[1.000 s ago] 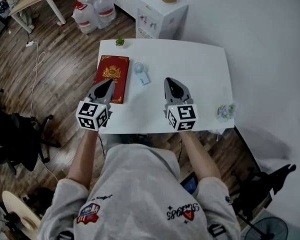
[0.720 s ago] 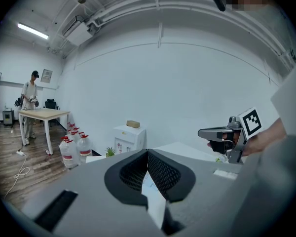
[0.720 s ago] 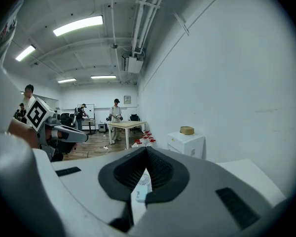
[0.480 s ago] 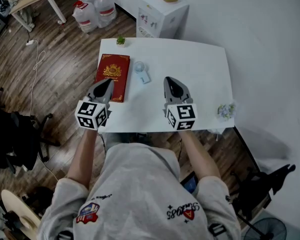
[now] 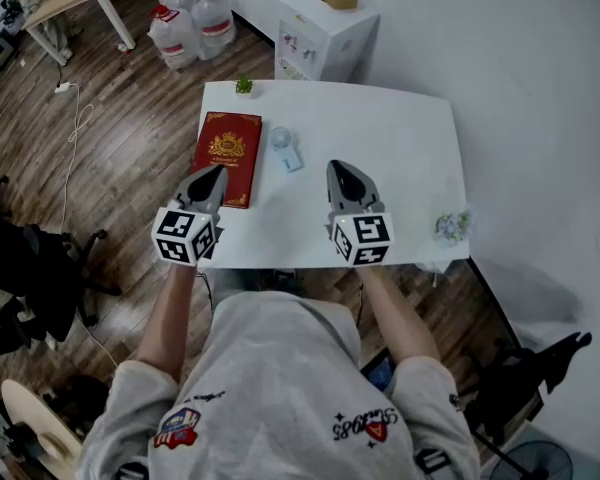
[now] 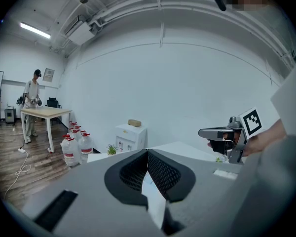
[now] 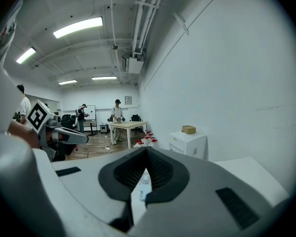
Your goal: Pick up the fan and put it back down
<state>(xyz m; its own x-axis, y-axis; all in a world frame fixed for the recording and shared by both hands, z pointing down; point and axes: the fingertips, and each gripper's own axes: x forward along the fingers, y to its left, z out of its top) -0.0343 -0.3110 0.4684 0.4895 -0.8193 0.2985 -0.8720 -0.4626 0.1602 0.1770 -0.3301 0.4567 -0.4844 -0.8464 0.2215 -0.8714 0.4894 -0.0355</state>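
Lying flat: small pale handheld fan

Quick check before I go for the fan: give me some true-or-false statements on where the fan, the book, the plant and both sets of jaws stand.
1. The fan lies on the white table, and neither gripper holds it. True.
2. In the head view, the red book lies right of the fan. False: it lies left of the fan.
3. The right gripper has its jaws together with nothing in them. True.
4. The left gripper is clamped on the book. False: its jaws are together and empty, over the book's near end.
5. The small plant stands at the table's near edge. False: it stands at the far left corner.
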